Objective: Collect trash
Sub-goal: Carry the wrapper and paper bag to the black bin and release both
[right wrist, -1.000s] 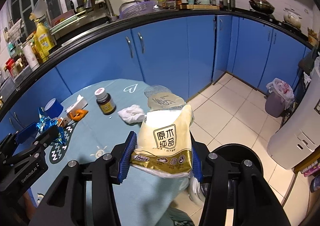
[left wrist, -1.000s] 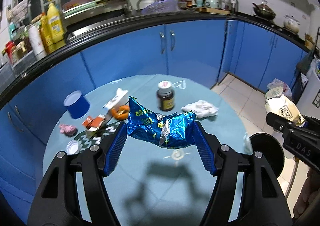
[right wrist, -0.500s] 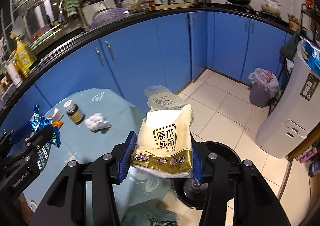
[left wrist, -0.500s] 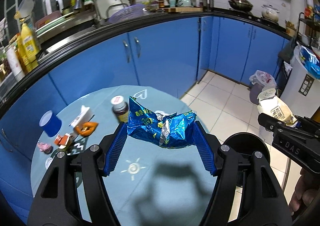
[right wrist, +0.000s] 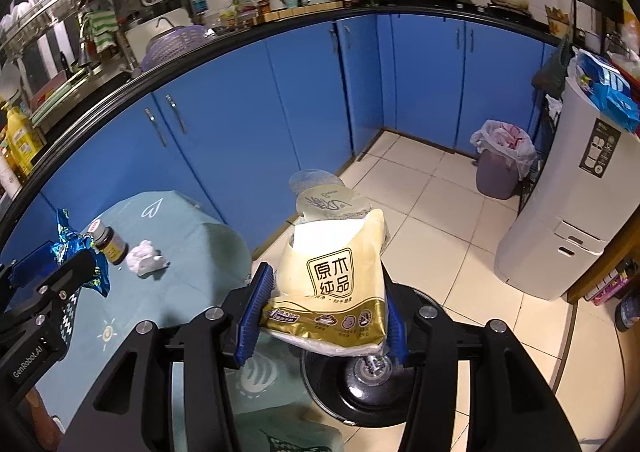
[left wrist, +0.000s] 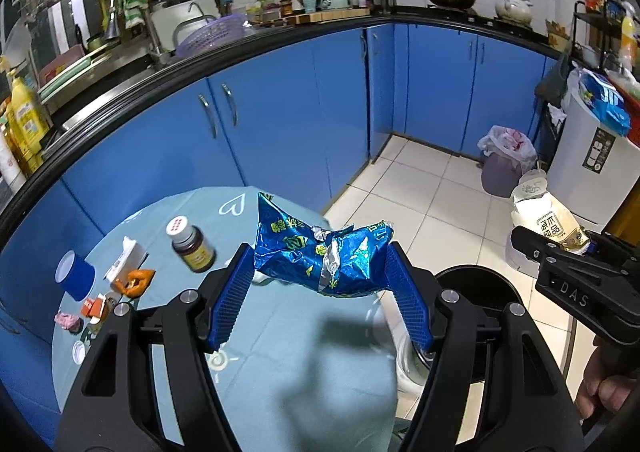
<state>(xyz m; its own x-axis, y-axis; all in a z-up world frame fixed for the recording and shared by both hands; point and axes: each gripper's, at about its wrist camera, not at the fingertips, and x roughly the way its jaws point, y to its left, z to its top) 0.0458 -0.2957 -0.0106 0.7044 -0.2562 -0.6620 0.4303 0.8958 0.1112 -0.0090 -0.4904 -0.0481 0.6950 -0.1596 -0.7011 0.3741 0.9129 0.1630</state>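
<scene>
My left gripper (left wrist: 320,272) is shut on a crumpled blue foil snack bag (left wrist: 320,256) and holds it in the air over the right part of the round table (left wrist: 280,372). My right gripper (right wrist: 326,300) is shut on a cream tissue pack wrapper (right wrist: 332,276) and holds it above the black round bin (right wrist: 360,392) on the floor beside the table. The wrapper also shows in the left wrist view (left wrist: 548,224), and the blue bag in the right wrist view (right wrist: 76,252). The black bin sits right of the table (left wrist: 476,292).
On the table lie a brown pill bottle (left wrist: 190,246), a blue cup (left wrist: 74,276), a white box (left wrist: 126,262), orange scraps (left wrist: 134,280), a pink scrap (left wrist: 68,320) and a crumpled white tissue (right wrist: 146,258). Blue cabinets (left wrist: 280,112) stand behind. A purple lined bin (right wrist: 502,162) stands by a white appliance (right wrist: 568,212).
Both grippers have swung to the right with their loads. The right gripper's wrapper now hangs over the black bin; the left gripper's blue bag has moved toward the table's right edge.
</scene>
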